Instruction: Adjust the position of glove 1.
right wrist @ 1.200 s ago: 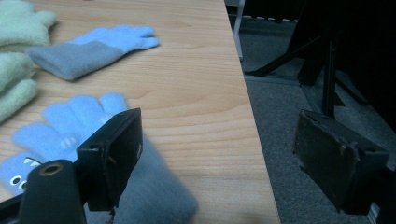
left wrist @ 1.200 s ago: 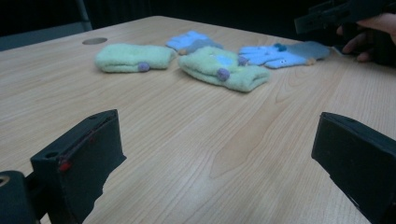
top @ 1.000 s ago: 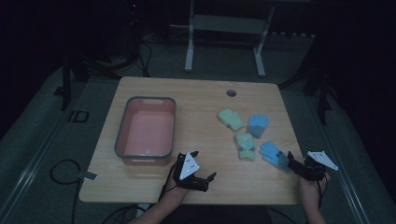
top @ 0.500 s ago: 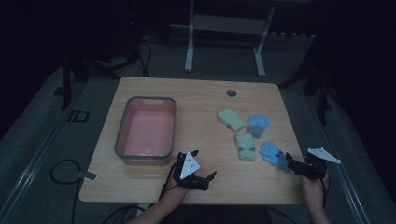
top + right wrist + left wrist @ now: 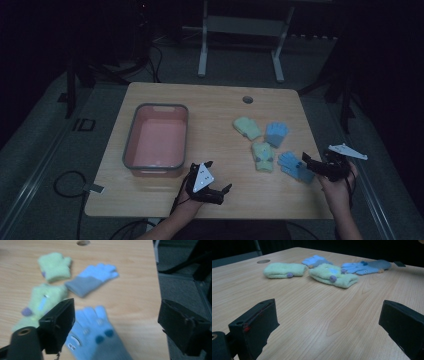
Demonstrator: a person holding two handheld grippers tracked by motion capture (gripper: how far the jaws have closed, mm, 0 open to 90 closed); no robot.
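Presently: right gripper (image 5: pixel 306 161) spread wide over the near blue glove (image 5: pixel 96 336), nothing held.
The step appears to be picking that glove; jaws should straddle the cuff just below, then close squarely, as soft knit bunches. Left gripper (image 5: pixel 220 192) rests spread on the wooden table (image 5: pixel 210 107), gloves well ahead. Beyond lie two fuzzy green mittens (image 5: pixel 53 266) and another blue glove (image 5: pixel 92 280); pink tray (image 5: pixel 156 137) left.

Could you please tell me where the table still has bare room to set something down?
Bare wood runs between the pink bin and the gloves, and along the far edge by the round hole. The right half is crowded with four gloves and the right gripper.
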